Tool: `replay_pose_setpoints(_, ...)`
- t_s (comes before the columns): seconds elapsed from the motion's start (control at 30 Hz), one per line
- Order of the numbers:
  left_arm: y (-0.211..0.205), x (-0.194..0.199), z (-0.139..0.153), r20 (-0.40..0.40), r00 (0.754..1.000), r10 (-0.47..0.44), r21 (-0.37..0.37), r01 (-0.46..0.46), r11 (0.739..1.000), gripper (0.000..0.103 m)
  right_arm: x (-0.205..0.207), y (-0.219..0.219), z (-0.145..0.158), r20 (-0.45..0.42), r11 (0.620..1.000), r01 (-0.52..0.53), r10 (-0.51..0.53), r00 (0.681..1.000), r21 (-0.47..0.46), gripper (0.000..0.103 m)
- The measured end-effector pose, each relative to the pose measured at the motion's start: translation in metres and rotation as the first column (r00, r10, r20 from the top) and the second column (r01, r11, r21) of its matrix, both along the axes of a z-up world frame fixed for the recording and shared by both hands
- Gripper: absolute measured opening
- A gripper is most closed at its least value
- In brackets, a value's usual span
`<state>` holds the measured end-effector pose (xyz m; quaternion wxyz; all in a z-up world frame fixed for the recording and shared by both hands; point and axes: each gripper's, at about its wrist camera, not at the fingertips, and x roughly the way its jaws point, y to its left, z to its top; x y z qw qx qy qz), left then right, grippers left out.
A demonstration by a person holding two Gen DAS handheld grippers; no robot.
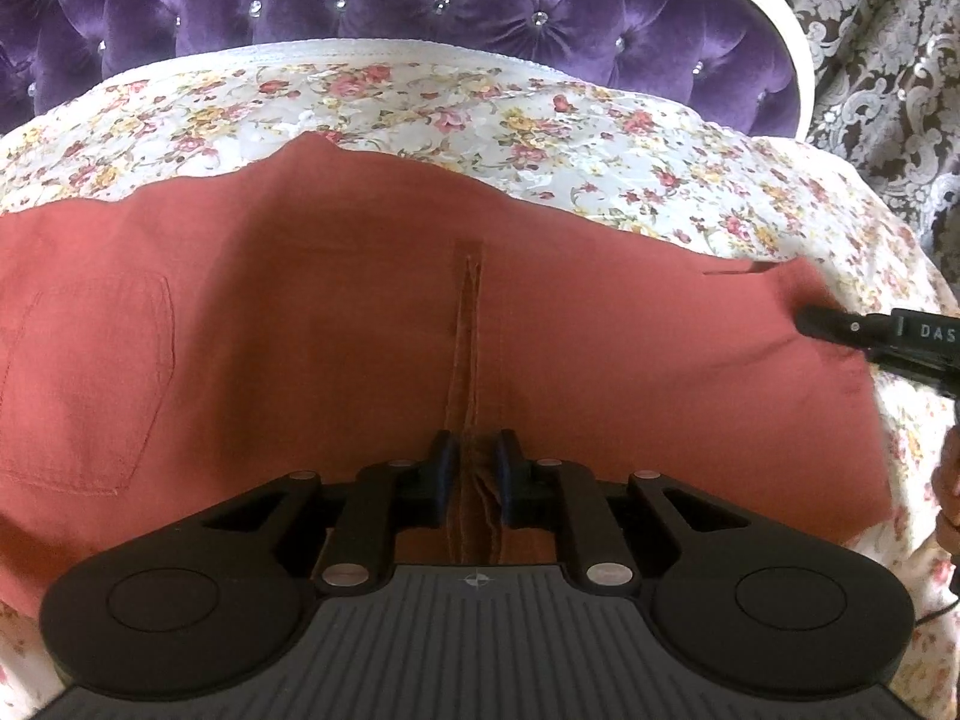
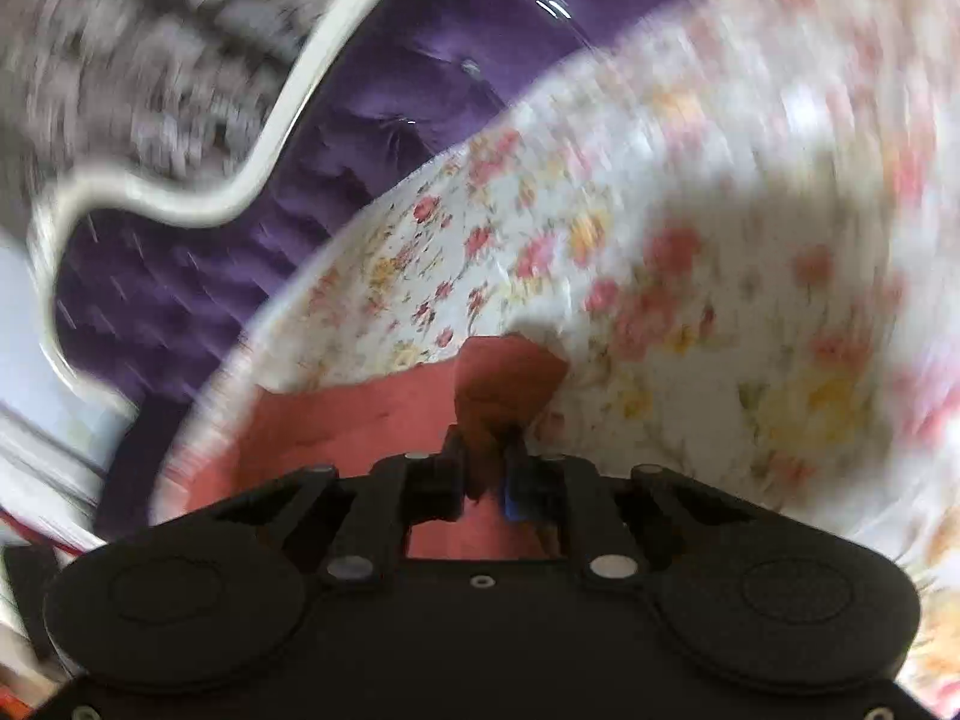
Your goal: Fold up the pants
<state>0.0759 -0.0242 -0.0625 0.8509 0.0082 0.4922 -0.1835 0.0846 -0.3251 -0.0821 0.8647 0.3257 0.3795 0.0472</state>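
Observation:
Rust-red pants (image 1: 336, 312) lie spread across the floral bedsheet, with a back pocket at the left and a centre seam running toward me. My left gripper (image 1: 477, 450) is shut on the pants at that seam, near their front edge. My right gripper (image 2: 486, 450) is shut on a raised corner of the pants (image 2: 504, 378); that view is blurred. In the left wrist view the right gripper (image 1: 810, 321) reaches in from the right and holds the pants' right edge.
The floral bedsheet (image 1: 420, 102) covers the bed around the pants. A purple tufted headboard (image 1: 390, 0) with a white frame stands behind it. Patterned curtain fabric (image 1: 888, 48) hangs at the far right.

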Motion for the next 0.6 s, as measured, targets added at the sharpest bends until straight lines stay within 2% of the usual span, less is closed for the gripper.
replay_pose_setpoints(0.1,-0.006,-0.003,0.000,0.020,1.000,-0.011,0.028,0.010,1.000,0.016,-0.001,0.032,0.027,0.002,0.964,-0.014,0.016,1.000,-0.266,0.017)
replay_pose_setpoints(0.2,-0.002,-0.005,0.002,0.024,1.000,-0.021,0.027,0.020,0.999,0.018,0.010,0.050,0.013,-0.086,0.919,-0.041,0.007,0.996,-0.393,0.027)
replay_pose_setpoints(0.23,0.006,-0.005,0.007,0.019,1.000,-0.007,0.014,0.007,1.000,0.018,0.010,0.051,0.009,-0.081,0.915,-0.035,0.003,0.997,-0.403,0.027)
replay_pose_setpoints(0.33,0.038,-0.009,0.029,0.088,0.995,0.055,0.002,-0.055,0.998,0.018,0.004,0.046,0.020,-0.073,0.916,0.009,-0.042,0.996,-0.401,0.047)
replay_pose_setpoints(0.4,0.068,-0.009,0.047,0.141,0.985,0.100,0.007,-0.102,0.995,0.018,-0.003,0.042,0.035,-0.028,0.902,0.066,-0.086,0.996,-0.427,0.047)
replay_pose_setpoints(0.5,0.120,-0.004,0.063,0.178,0.965,0.194,0.007,-0.198,0.980,0.019,-0.008,0.042,0.056,0.026,0.877,0.120,-0.122,0.992,-0.464,0.048)
replay_pose_setpoints(0.6,0.170,0.006,0.065,0.187,0.935,0.303,0.008,-0.309,0.951,0.019,0.001,0.051,0.069,0.049,0.901,0.101,-0.088,0.995,-0.422,0.048)
